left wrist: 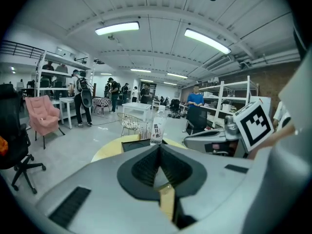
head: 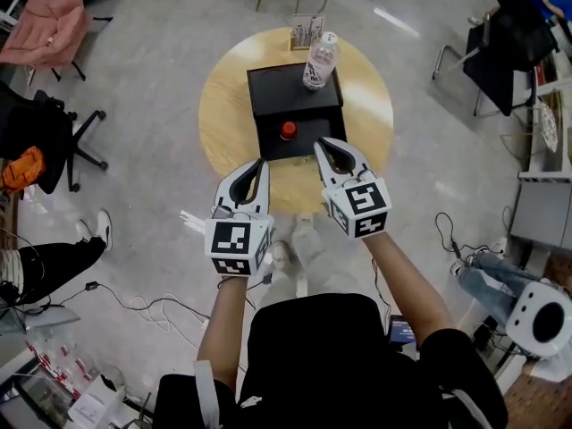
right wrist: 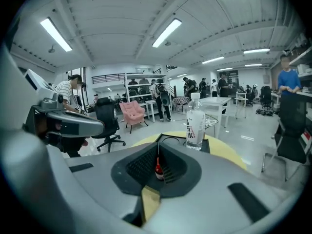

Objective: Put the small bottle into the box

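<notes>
The small red bottle [head: 288,130] seems to stand already inside the black box [head: 268,88] on the round table [head: 223,105]. The left gripper [head: 260,163] and right gripper [head: 322,142] hover near the box, the 2 pairs of jaws pressed together and empty. Little looks left to do.

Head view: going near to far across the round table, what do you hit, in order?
small bottle → water bottle → card stand
</notes>
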Motion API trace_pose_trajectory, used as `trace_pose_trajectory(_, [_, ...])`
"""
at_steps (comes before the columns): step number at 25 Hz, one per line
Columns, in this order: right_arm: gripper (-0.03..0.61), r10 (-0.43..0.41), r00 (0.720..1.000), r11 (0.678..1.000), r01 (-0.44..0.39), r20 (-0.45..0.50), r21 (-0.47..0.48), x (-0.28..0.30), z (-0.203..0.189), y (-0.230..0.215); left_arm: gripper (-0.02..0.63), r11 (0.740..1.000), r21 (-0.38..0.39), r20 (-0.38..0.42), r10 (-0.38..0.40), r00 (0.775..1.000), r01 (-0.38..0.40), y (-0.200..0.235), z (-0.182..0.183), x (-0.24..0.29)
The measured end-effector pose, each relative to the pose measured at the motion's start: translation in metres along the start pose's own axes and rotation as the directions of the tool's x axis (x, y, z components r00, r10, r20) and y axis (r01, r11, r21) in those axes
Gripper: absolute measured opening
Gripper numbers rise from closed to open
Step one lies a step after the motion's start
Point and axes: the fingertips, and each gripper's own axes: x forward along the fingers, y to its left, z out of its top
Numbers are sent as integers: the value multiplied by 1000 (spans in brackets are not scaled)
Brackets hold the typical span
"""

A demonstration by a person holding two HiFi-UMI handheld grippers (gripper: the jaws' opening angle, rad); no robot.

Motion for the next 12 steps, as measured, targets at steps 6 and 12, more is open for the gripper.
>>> trace_pose_trajectory(6, [2,-52,997,998,54,58,-16,-52,27,21,11,999,46,78,-29,997,26,-22,24,-46])
trace_pose_trajectory(12, [2,-78,987,996,83,140,-28,-100,53,56,11,994,94,143,-68,987,54,-38,42,-96])
